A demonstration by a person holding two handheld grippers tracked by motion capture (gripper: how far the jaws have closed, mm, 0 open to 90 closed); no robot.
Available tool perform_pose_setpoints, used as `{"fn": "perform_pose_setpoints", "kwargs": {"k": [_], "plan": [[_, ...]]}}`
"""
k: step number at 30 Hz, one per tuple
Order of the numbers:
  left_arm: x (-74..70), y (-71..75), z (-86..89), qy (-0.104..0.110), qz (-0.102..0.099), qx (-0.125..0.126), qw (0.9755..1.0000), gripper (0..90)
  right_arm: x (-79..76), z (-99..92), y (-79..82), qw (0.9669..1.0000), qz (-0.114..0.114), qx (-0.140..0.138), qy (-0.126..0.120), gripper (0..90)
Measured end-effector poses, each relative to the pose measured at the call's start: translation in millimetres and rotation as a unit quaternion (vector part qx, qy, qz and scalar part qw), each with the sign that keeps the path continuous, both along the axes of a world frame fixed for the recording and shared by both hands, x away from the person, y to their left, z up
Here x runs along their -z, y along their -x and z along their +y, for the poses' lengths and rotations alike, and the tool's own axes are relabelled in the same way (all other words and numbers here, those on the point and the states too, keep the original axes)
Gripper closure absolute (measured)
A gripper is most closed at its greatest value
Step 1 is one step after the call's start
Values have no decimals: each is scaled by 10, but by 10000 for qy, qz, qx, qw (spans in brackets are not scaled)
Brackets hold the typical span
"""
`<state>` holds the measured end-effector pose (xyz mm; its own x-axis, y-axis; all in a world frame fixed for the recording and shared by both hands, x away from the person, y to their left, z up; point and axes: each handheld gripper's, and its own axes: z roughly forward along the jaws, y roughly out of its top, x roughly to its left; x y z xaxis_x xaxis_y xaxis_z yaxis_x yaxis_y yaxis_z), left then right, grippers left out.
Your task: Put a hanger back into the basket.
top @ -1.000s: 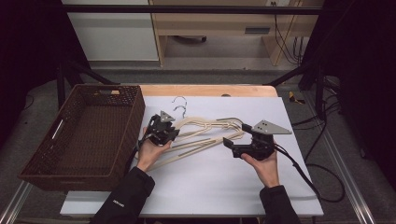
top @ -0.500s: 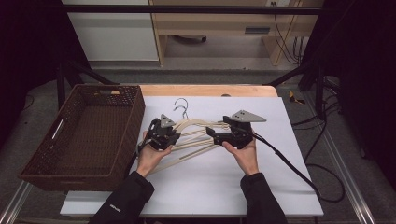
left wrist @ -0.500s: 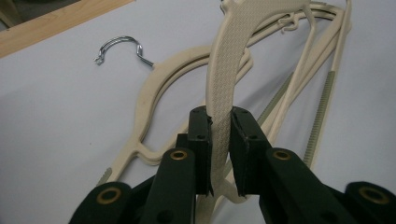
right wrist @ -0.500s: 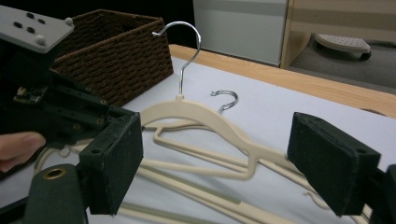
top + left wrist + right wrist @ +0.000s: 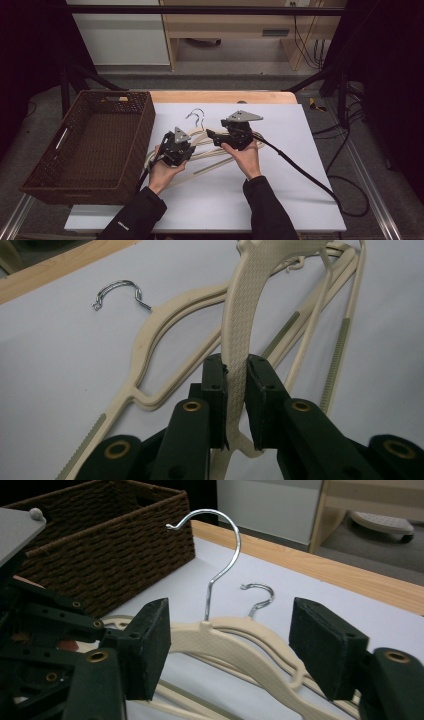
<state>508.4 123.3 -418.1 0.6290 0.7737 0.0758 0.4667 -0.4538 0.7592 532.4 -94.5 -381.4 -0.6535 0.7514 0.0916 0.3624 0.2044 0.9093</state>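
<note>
Several cream hangers (image 5: 210, 157) with metal hooks lie stacked on the white table (image 5: 285, 120). My left gripper (image 5: 180, 145) is shut on one arm of the top hanger (image 5: 240, 330) and tilts it up off the pile. The rest of the pile (image 5: 165, 335) lies flat, its hook (image 5: 120, 290) pointing to the table's back. My right gripper (image 5: 214, 135) is open, its pads (image 5: 150, 645) standing on either side of the raised hanger's neck (image 5: 220, 635) without touching it. That hanger's hook (image 5: 220, 545) rises upright between the jaws.
A dark brown wicker basket (image 5: 142, 125) stands at the table's left edge, seen close beyond the right gripper's left jaw (image 5: 100, 550). A strip of bare wood (image 5: 225, 96) runs along the table's back. A black cable (image 5: 305, 170) trails right across the table.
My right gripper has moved left and forward to the neck of the hanger. My left gripper has shifted a little right, holding the hanger throughout.
</note>
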Motion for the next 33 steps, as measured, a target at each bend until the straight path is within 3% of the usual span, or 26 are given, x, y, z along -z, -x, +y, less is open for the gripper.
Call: {"fn": "perform_pose_setpoints", "kwargs": {"k": [2,9,12,21,28,31,33], "plan": [[2,19,-5,20,-21,-20,10000,794,29,42,-29,9999,111,-53,-102,409],[-14,70,-21,17,-47,8,10000,796,64,129,-77,9996,214,-200,-14,498],[-18,85,-19,-4,-65,33,10000,796,68,182,-111,9993,257,-229,-137,581],[-32,128,-30,42,-83,102,9999,799,136,229,-166,9988,384,-283,-89,689],[-47,161,-31,80,-48,170,9998,800,140,281,-153,9988,323,-319,-170,879],[-68,155,-7,212,-21,224,9995,789,128,271,-137,9990,266,-353,-108,884],[-112,136,20,306,-4,283,9991,732,120,269,-119,9990,266,-348,-110,886]]}}
